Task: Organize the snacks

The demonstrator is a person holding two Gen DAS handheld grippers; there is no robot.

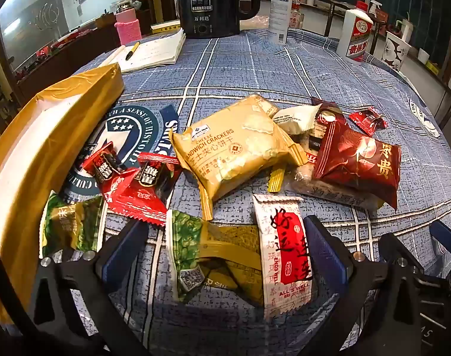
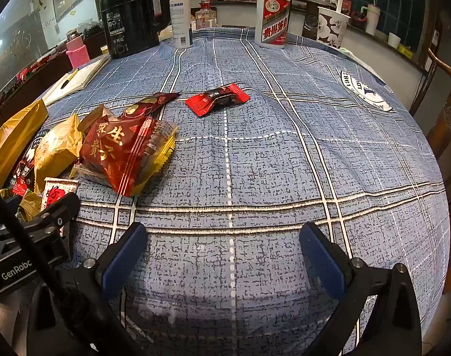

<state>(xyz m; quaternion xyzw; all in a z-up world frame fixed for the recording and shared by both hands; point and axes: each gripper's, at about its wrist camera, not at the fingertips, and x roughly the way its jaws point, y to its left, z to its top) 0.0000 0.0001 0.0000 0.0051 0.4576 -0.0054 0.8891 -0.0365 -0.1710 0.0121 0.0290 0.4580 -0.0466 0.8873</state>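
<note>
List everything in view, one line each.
cracker pack: one, gold, pile centre
dark red packet: one, right of crackers
green-gold packets: two, near edge
white-red packet: one, between left fingers
small red candy packs: several, left; one apart
yellow box: one, far left
kettle: one, black, back
spray bottle: one, white, back
liquor bottle: one, white-red, back
paper cup: one, back
notebook: one, with pen
tablecloth: blue plaid
left gripper: open
right gripper: open, empty

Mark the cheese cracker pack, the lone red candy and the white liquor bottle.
cheese cracker pack [image 1: 234, 148]: left wrist view, middle of its gold front.
lone red candy [image 2: 218, 98]: right wrist view, dark centre.
white liquor bottle [image 2: 273, 17]: right wrist view, red label.
</note>
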